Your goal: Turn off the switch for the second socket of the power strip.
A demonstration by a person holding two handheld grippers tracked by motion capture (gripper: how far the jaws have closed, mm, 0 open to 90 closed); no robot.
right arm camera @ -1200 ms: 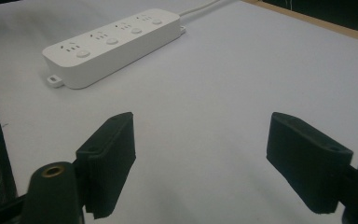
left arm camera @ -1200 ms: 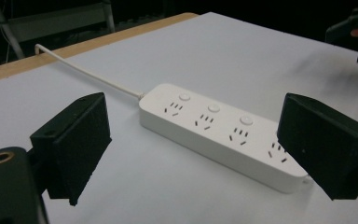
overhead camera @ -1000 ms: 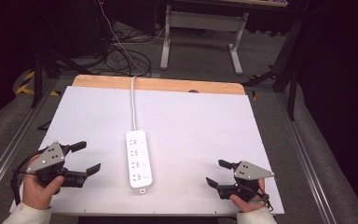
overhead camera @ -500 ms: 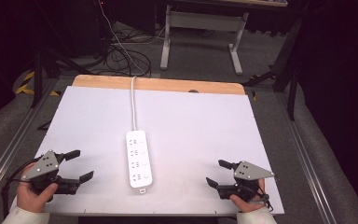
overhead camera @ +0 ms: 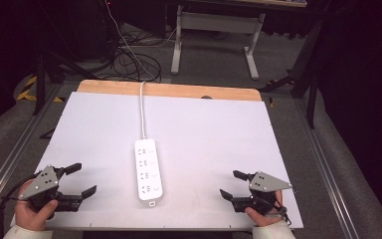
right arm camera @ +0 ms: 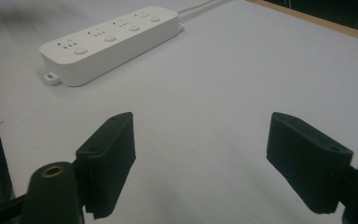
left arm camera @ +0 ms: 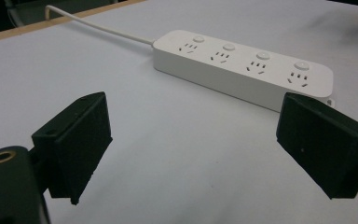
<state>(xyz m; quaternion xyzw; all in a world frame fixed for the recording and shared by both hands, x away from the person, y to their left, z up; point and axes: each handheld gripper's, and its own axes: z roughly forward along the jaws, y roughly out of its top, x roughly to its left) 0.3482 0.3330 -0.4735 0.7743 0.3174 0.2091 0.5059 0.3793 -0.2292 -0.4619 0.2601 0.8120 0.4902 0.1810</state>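
Two claws, both empty and both spread wide. My left claw [overhead camera: 77, 179] sits at the near left corner of the tabletop [overhead camera: 214, 129], and my right claw [overhead camera: 233, 184] sits near the front edge on the right. The power strip [overhead camera: 147, 169] lies flat between them, well apart from each, lengthwise away from me. Its cord [overhead camera: 142, 107] runs straight back over the far wooden edge.

What has just changed is on my left side. Over the last second that hand has drawn back toward me and out toward the corner, so the left claw now rests lower and farther from the strip than it was. The right hand has not moved, and neither has the strip.

I read that as settling into a start pose rather than a reach. In the left gripper view the power strip [left arm camera: 242, 70] lies ahead and to the right, with its four sockets facing up. In the right gripper view the power strip [right arm camera: 109, 42] lies ahead and to the left. Nothing is touched yet, so the work on it has not begun. Any approach must close a wide gap from either side.
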